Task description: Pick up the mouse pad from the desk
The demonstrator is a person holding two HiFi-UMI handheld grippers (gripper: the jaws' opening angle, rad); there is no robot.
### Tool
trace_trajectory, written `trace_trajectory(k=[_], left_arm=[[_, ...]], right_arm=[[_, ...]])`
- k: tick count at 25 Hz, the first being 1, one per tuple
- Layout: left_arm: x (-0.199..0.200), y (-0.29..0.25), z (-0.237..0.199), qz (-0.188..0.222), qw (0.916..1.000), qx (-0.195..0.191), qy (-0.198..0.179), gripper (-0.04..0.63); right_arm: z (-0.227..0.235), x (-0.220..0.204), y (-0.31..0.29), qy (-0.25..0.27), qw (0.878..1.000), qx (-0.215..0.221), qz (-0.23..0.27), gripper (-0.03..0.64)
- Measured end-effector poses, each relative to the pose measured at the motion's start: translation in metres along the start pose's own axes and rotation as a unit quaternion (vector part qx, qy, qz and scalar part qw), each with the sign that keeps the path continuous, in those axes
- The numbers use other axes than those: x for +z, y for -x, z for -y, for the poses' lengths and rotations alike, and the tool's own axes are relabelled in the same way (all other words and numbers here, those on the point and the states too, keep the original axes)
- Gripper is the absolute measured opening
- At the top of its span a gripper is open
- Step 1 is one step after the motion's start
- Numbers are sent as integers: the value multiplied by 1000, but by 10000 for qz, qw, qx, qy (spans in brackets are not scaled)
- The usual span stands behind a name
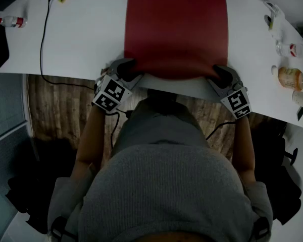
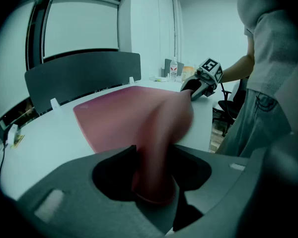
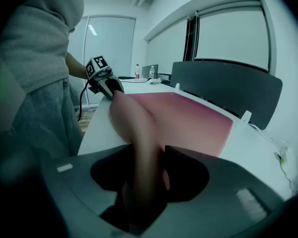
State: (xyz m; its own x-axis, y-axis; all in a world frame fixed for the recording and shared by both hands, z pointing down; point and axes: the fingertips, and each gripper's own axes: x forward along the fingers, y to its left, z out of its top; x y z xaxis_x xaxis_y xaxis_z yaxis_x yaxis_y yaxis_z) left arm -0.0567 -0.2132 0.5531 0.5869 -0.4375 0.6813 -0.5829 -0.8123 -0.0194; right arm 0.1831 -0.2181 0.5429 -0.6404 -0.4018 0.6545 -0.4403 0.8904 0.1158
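A dark red mouse pad (image 1: 175, 29) lies on the white desk (image 1: 81, 39), with its near edge at the desk's front rim. My left gripper (image 1: 130, 70) is shut on the pad's near left corner. My right gripper (image 1: 219, 74) is shut on its near right corner. In the left gripper view the pad (image 2: 124, 118) curls up into the left gripper (image 2: 154, 155), squeezed between both jaws, and the right gripper (image 2: 201, 83) shows at the far corner. The right gripper view shows the pad (image 3: 188, 118) pinched in the right gripper (image 3: 148, 155), with the left gripper (image 3: 103, 81) beyond.
A black cable (image 1: 42, 39) runs across the desk's left part, beside a small bottle (image 1: 10, 21) and a black object (image 1: 0, 47). Several bottles (image 1: 291, 77) stand at the desk's right end. A dark chair back (image 2: 84, 78) rises behind the desk's far side.
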Motion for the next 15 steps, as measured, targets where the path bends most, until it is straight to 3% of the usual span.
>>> trace_trajectory(k=[6, 15], left_arm=[[5, 3, -7, 107, 9990, 378, 226, 159], [32, 21, -23, 806, 9902, 782, 830, 110]], right_arm=[[5, 8, 3, -105, 9984, -509, 207, 154], [22, 50, 19, -247, 9884, -1222, 867, 101]])
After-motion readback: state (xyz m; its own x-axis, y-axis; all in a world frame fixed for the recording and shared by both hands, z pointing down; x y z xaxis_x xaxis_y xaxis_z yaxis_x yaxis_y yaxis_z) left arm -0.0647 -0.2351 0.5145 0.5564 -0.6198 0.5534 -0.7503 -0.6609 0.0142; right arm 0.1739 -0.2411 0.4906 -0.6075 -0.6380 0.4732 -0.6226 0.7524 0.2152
